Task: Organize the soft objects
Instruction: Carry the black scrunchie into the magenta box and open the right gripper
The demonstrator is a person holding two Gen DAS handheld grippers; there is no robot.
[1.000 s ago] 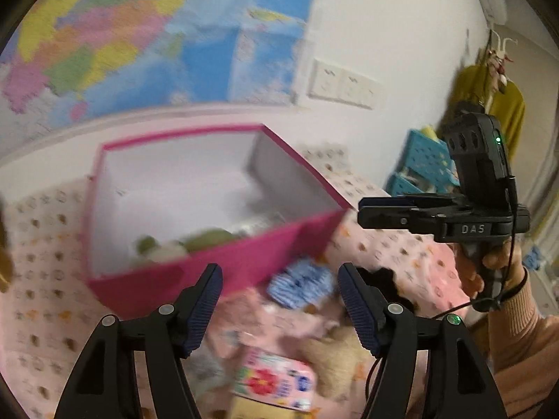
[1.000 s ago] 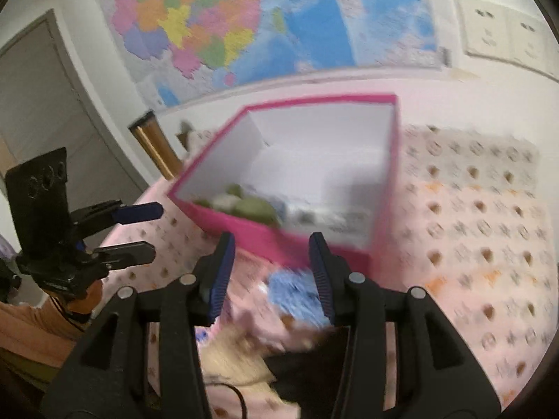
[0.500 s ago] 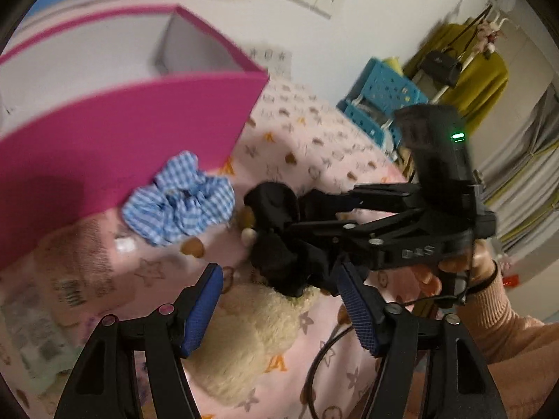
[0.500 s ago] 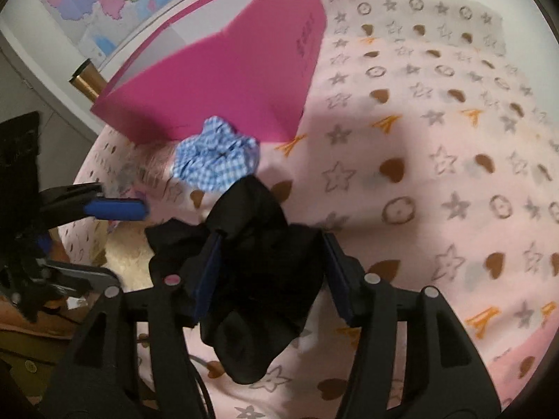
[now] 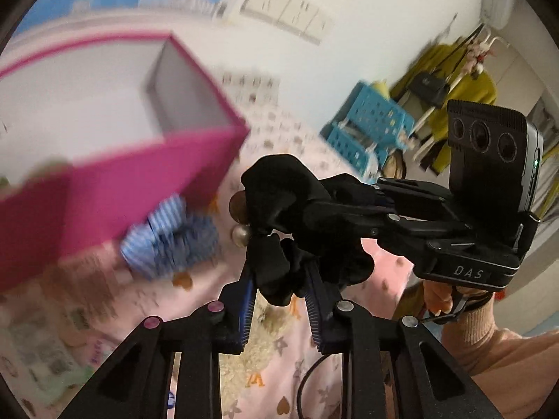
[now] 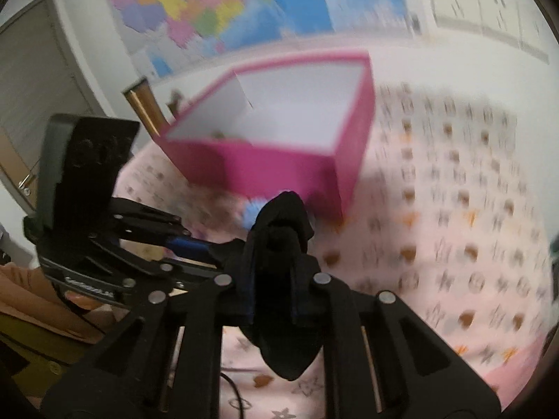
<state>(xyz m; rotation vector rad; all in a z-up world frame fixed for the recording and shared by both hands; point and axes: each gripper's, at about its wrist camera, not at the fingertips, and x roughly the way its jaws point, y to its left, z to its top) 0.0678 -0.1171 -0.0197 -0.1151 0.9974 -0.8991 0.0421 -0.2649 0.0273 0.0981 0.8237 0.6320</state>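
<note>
Both grippers, left and right, have just closed, clamping one black scrunchie (pearl-trimmed) near the pink box.

Black scrunchie lifted, bunched; blue gingham scrunchie beside pink box.

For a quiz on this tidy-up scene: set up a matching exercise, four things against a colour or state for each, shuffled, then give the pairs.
Things:
1. box
2. scrunchie on the cloth
3. dark fabric piece
4. crate by the wall

Colour or state:
A. black, clamped by both the left gripper and the right gripper
B. turquoise, with holes in its sides
C. blue and white stripes or checks, lying just in front of the box
D. magenta outside, white inside, open on top

Pairs: 1-D, 2-C, 3-A, 4-B
</note>
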